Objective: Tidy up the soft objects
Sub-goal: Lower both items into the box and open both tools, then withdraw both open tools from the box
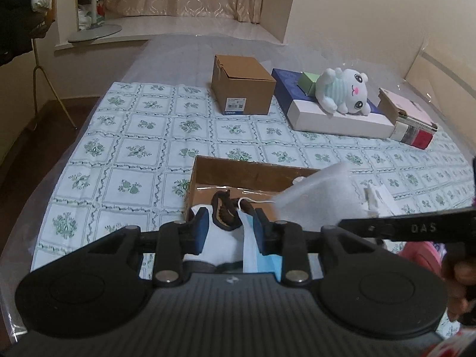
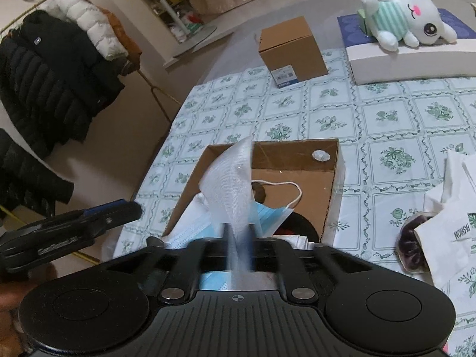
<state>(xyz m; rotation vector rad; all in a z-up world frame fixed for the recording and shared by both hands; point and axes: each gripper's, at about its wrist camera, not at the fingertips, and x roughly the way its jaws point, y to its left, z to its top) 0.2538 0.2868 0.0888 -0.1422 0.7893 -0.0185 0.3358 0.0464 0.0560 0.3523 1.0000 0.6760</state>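
An open shallow cardboard box (image 1: 208, 175) (image 2: 331, 178) lies on the patterned cloth near me. In it are blue face masks (image 2: 267, 212), white soft items and a brown piece (image 1: 224, 212). My right gripper (image 2: 240, 226) is shut on a white foam sheet (image 2: 232, 175) and holds it above the box; the sheet also shows in the left wrist view (image 1: 318, 196). My left gripper (image 1: 230, 217) is open, its fingers (image 1: 200, 232) either side of the box contents. A white plush cat (image 1: 345, 90) (image 2: 407, 15) lies on stacked boxes far off.
A closed brown carton (image 1: 242, 87) (image 2: 293, 49) stands behind the open box. A white and blue box (image 1: 336, 119) carries the plush. A pink box (image 1: 407, 116) is at far right. White bags and a dark scrunchie (image 2: 412, 238) lie right. Coats (image 2: 56, 68) hang left.
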